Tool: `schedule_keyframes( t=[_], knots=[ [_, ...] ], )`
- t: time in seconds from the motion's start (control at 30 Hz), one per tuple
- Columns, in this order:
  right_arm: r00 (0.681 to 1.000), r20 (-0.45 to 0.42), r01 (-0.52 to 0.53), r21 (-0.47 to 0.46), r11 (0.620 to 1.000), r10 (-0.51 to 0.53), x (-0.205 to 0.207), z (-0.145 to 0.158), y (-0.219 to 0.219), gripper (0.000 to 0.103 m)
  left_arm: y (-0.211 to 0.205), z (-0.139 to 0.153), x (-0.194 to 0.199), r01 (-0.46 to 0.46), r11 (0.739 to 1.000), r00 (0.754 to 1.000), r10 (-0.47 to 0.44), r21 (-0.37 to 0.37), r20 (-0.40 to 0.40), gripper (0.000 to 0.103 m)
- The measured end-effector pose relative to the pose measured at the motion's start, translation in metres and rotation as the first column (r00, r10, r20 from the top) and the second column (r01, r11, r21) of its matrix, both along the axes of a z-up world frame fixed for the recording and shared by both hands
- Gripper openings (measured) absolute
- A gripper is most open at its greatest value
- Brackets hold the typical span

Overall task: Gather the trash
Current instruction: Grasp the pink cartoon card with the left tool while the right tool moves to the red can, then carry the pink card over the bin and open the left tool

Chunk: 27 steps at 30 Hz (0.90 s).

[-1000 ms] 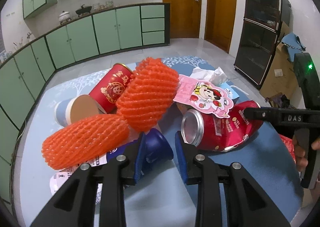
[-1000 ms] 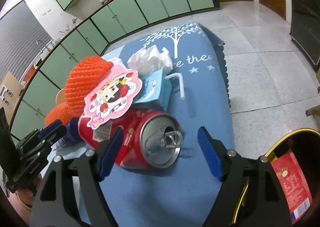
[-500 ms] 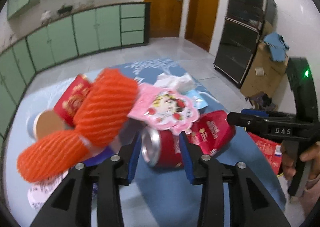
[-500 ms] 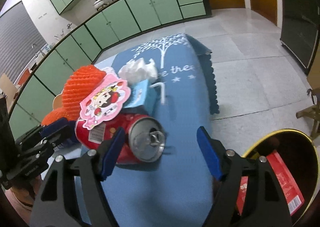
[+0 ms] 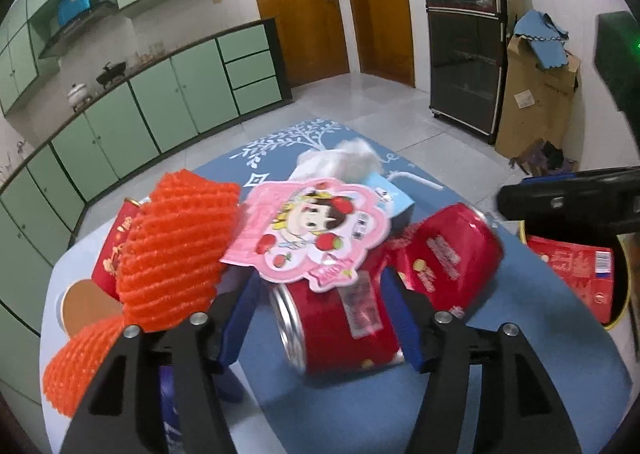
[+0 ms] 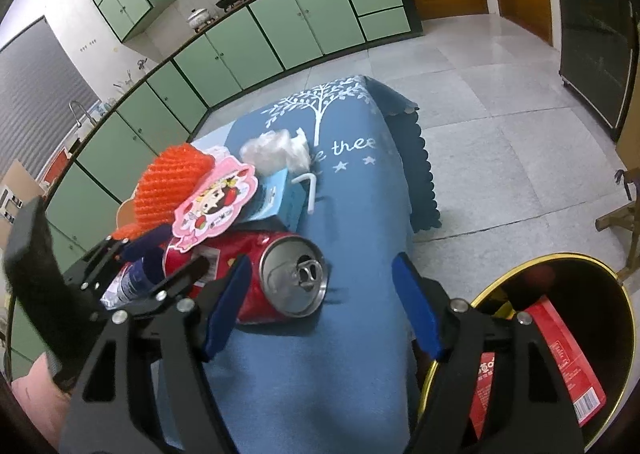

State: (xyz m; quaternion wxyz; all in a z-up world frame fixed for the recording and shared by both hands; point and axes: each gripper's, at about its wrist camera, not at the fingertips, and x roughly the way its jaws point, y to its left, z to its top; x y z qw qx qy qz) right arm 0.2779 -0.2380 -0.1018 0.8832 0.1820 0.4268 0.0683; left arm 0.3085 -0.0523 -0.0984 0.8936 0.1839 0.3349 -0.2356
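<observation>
Left wrist: left gripper (image 5: 324, 318) fingers opening around red can (image 5: 340, 330).

The can (image 6: 276, 278) lies on its side on the worktop (image 6: 360, 221), open end toward the bin (image 6: 560, 334), which stands on the floor beside the worktop's edge. A wrapper (image 6: 214, 209) rests on the can. Behind it lie a carton (image 6: 276, 193), a straw (image 6: 310, 189) and crumpled tissue (image 6: 276, 149). Foam netting (image 5: 176, 250) lies left of the wrapper. A packet (image 6: 560, 358) lies in the bin.
</observation>
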Motion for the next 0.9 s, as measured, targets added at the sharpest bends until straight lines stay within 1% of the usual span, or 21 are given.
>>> schedule_keyframes(
  t=[0.2, 0.3, 0.37, 0.4, 0.43, 0.47, 0.53, 0.57, 0.77, 0.9],
  knots=[
    [1.0, 0.006, -0.013, 0.001, 1.0, 0.013, -0.001, 0.003, 0.001, 0.071, -0.007, 0.001, 0.005, 0.005, 0.999, 0.998, -0.007, 0.036, 0.066, 0.062],
    [1.0, 0.003, -0.02, 0.012, 1.0, 0.02, 0.0, 0.0, 0.006, 0.069, -0.012, -0.002, 0.009, 0.018, 0.998, 0.997, -0.022, 0.055, 0.069, 0.06],
    [1.0, 0.002, -0.023, 0.018, 1.0, 0.023, 0.0, -0.001, 0.007, 0.069, -0.013, -0.004, 0.014, 0.02, 0.999, 0.998, -0.022, 0.043, 0.054, 0.048],
    [1.0, 0.001, -0.024, 0.017, 1.0, 0.024, 0.0, -0.002, 0.007, 0.069, -0.01, -0.004, 0.016, 0.016, 0.999, 0.998, -0.017, 0.031, 0.053, 0.045],
    [1.0, 0.001, -0.026, 0.018, 0.999, 0.026, 0.0, -0.002, 0.007, 0.069, -0.009, -0.003, 0.017, 0.014, 1.0, 0.999, -0.016, 0.021, 0.052, 0.038],
    [1.0, 0.001, -0.027, 0.021, 0.999, 0.027, -0.001, -0.003, 0.007, 0.069, -0.007, -0.003, 0.017, 0.015, 1.0, 0.999, -0.016, 0.005, 0.048, 0.024],
    [1.0, 0.0, -0.025, 0.024, 0.999, 0.025, -0.002, -0.003, 0.006, 0.069, -0.005, -0.002, 0.017, 0.018, 1.0, 0.999, -0.017, -0.025, 0.045, 0.017],
    [1.0, -0.001, -0.025, 0.026, 0.999, 0.025, -0.002, -0.003, 0.006, 0.069, -0.003, -0.002, 0.016, 0.024, 0.999, 0.999, -0.023, -0.041, 0.046, 0.008],
    [1.0, -0.004, -0.027, 0.037, 0.999, 0.027, -0.003, -0.006, 0.008, 0.068, 0.008, 0.006, 0.006, 0.025, 0.993, 0.998, -0.019, -0.114, 0.06, 0.001],
    [1.0, 0.006, -0.025, 0.047, 0.999, 0.024, -0.01, -0.004, 0.008, 0.068, 0.015, 0.018, -0.008, 0.039, 0.987, 0.997, -0.028, -0.159, 0.074, 0.0]
  ],
)
